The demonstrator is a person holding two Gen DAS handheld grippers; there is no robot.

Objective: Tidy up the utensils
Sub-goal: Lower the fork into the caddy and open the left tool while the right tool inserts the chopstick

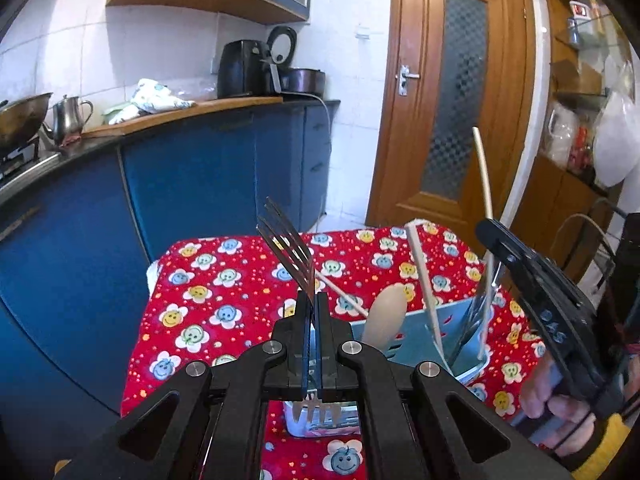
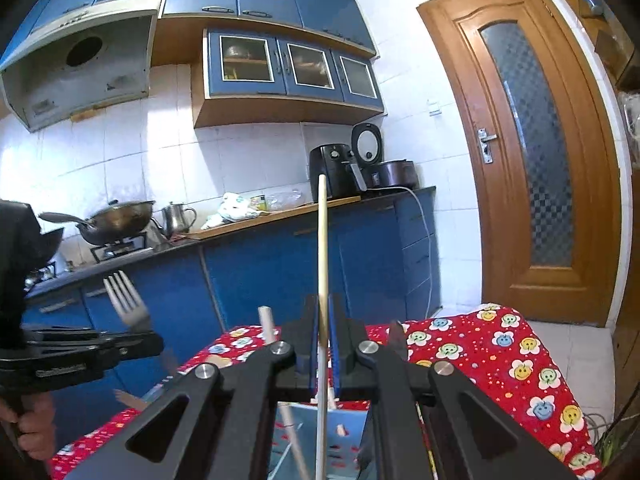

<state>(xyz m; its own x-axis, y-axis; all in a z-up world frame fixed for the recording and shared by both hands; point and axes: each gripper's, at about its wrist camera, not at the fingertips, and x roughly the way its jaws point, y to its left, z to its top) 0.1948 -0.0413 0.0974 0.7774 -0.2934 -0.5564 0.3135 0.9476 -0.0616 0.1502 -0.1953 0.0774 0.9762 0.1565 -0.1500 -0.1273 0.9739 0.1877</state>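
My left gripper [image 1: 314, 300] is shut on a metal fork [image 1: 288, 240] whose tines point up and away. More fork tines [image 1: 316, 408] show below the jaws, over a small white container [image 1: 320, 426]. A blue utensil basket [image 1: 416, 340] on the red flowered tablecloth [image 1: 224, 280] holds a wooden spoon [image 1: 386, 312], a pale chopstick [image 1: 424, 280] and metal cutlery [image 1: 474, 320]. My right gripper [image 2: 323, 320] is shut on a long pale chopstick [image 2: 322, 248] standing upright above the basket [image 2: 348, 416]. The left gripper [image 2: 158, 344] and its fork [image 2: 126, 300] appear at the left.
Blue kitchen cabinets [image 1: 180, 184] run along the left behind the table. Their counter carries a wok [image 2: 120, 216], a steel kettle [image 1: 70, 116] and a black air fryer [image 1: 242, 68]. A wooden door [image 1: 452, 100] stands beyond. Cluttered shelves [image 1: 580, 120] fill the right side.
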